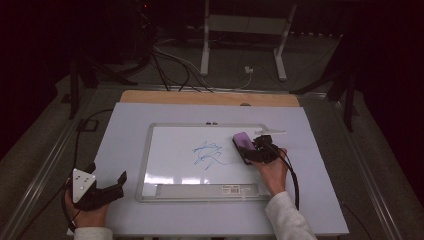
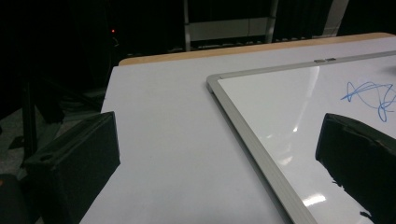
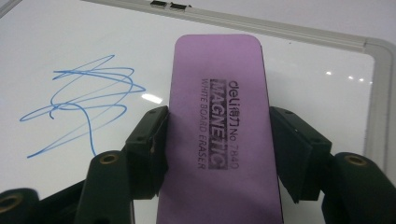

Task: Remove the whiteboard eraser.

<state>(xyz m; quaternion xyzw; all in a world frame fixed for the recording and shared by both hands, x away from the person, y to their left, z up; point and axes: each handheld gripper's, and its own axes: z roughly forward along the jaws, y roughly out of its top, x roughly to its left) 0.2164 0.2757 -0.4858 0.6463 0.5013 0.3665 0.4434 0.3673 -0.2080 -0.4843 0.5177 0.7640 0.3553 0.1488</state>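
At centre-right of the high view, the right gripper (image 1: 252, 148) pinches a purple eraser (image 1: 242, 144) over the whiteboard (image 1: 175, 160), just right of the blue scribble (image 1: 208, 153). At lower left, the left gripper (image 1: 112, 186) rests on the white table (image 1: 125, 130) with jaws spread, empty.

eraser (image 3: 219, 126): "deli MAGNETIC WHITE BOARD ERASER"

Wood table (image 1: 150, 96) w/ white sheet (image 1: 120, 135) on top; framed whiteboard (image 1: 150, 150) flat on sheet, centre.
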